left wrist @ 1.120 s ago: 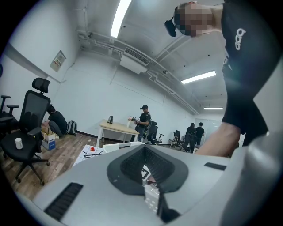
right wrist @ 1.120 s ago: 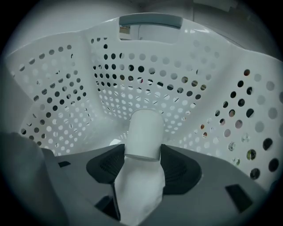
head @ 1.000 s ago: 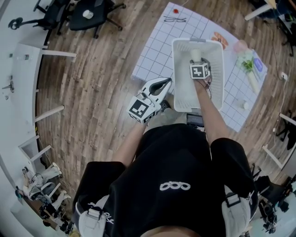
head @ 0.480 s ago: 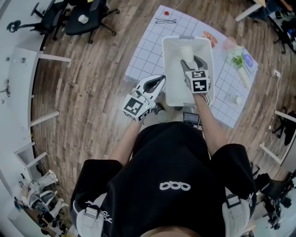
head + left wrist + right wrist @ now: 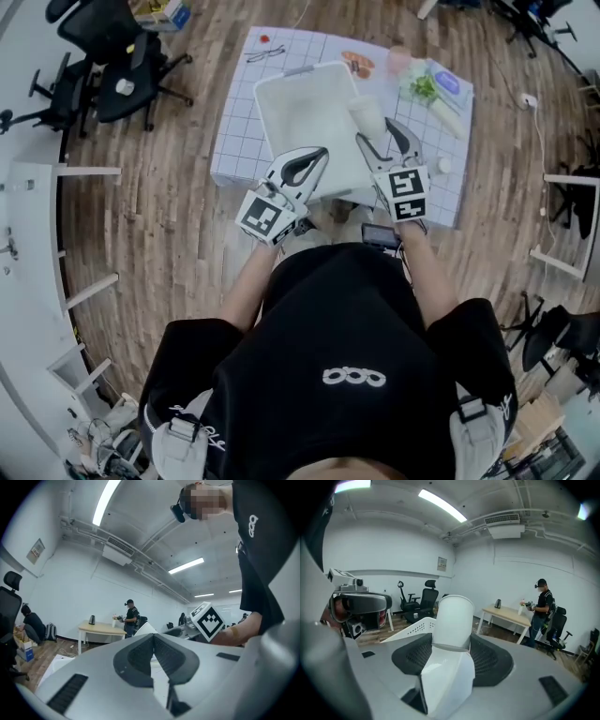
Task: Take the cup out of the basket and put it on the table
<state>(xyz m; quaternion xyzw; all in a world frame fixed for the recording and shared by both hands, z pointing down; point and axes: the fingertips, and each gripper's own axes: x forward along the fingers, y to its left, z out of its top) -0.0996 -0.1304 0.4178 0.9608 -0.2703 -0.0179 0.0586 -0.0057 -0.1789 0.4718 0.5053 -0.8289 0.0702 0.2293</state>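
Over the rim of the basket [image 5: 265,105], your right gripper [image 5: 379,137] pinches the cup [image 5: 367,115]; jerk it and the cup could slip inside. Your left gripper [image 5: 315,159] sits pressed together.

From the head view I saw the basket [image 5: 298,120] sitting on the table [image 5: 234,155], toward its left half. A pair of glasses [image 5: 266,53] lay behind the basket at the far left corner, and greens [image 5: 424,88] lay to its right. The cup [image 5: 366,114] stood between the right gripper's [image 5: 375,131] jaws, over the basket's right rim. The left gripper [image 5: 319,157] was beside it, at the basket's near edge. An office chair [image 5: 117,80] stood on the floor left of the table.
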